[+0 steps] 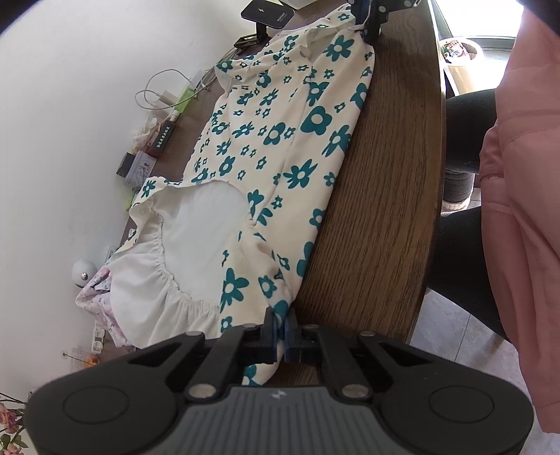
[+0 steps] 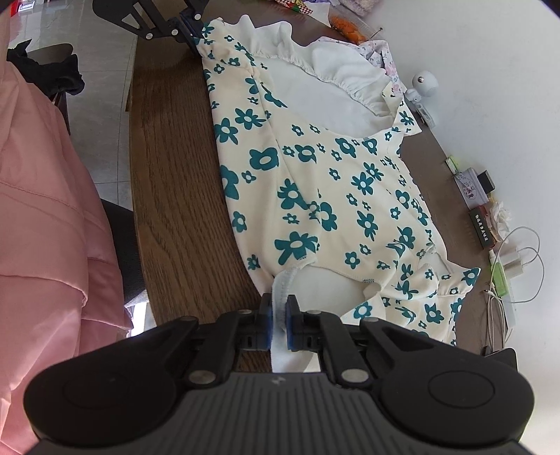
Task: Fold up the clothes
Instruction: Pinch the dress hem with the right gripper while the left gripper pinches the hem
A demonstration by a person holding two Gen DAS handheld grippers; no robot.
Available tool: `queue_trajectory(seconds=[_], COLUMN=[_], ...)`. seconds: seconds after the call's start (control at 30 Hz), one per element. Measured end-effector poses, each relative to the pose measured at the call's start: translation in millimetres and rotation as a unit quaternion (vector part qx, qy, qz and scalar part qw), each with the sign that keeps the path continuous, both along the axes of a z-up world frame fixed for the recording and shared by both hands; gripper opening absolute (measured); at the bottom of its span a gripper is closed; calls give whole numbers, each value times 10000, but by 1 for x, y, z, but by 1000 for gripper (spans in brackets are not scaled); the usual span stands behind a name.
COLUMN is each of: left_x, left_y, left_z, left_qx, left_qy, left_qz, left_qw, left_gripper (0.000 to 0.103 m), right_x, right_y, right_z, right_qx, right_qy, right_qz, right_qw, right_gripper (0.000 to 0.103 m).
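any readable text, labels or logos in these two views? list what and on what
No text reads clearly.
Dark box by the wall: a row of light characters, too small to read.
Dark flat device at the table's far end: a small light logo and a line of print, blurred.
Pale box: pinkish print, unreadable.
Left gripper and right gripper bodies: a small light emblem each, no words.

Cream garment with teal flowers, white lining, on brown wood-grain table
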State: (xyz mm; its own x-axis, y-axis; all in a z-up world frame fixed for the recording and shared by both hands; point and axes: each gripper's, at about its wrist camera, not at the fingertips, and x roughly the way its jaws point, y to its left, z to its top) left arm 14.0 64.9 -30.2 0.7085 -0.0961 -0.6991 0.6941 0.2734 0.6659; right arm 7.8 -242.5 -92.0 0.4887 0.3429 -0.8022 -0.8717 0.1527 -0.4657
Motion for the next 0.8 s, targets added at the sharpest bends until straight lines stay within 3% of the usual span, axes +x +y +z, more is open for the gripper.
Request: queue_trajectory(seconds=[0.3,0.43,0.67,0.8], left_x=[-15,-7,60,127], left_y=[12,11,-11,-21], left_z=[37,57,78,65], left_qx=[-235,-118,291,547], left_qy=[313,-8,-203,119], left_qz=[-239,-340,-495,-287], left_qw=[9989,9994,9981,9980], left_gripper=[2,2,2,2], right_x=[-13,-10,50,105], right_y=[-12,-10,6,20], right_z=[25,37,64,49], right_qx=[31,-83,-384,-616], right_qy=[395,120,1,151], right_qz=[216,180,207,-19], right_qw=[9990,9997,9990,9980], right_gripper=[6,6,6,6])
